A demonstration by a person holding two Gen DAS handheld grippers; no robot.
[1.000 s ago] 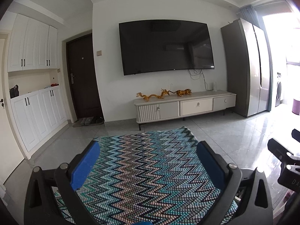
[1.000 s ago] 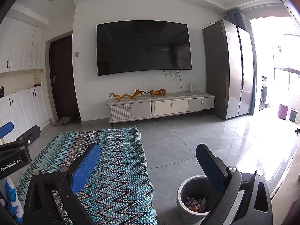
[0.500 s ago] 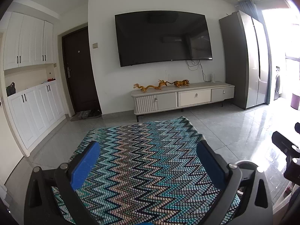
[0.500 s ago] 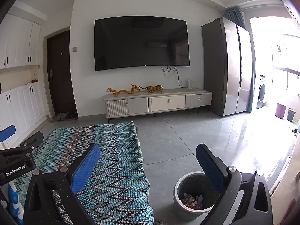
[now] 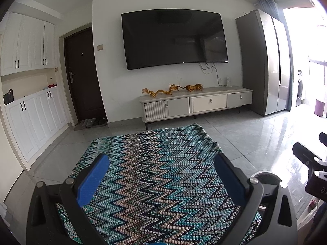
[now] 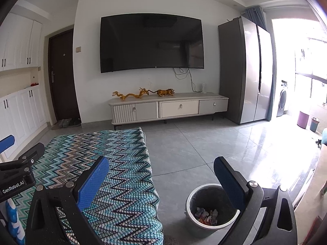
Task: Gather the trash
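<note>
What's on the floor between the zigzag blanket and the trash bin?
Nothing. In the right wrist view, only bare grey floor tiles separate the zigzag blanket from the trash bin, which holds wrappers.

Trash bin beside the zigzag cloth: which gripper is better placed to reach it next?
Right. The right gripper hangs open with the trash bin just beneath it; the left gripper, also open, faces the zigzag cloth.

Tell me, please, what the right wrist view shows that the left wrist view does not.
Only the right wrist view looks into the trash bin, with wrappers at its bottom, and shows a teal bin by the window. Only the left wrist view shows a dark bag on the cabinet shelf. Both share the TV, the zigzag cloth and open, empty fingers.
</note>
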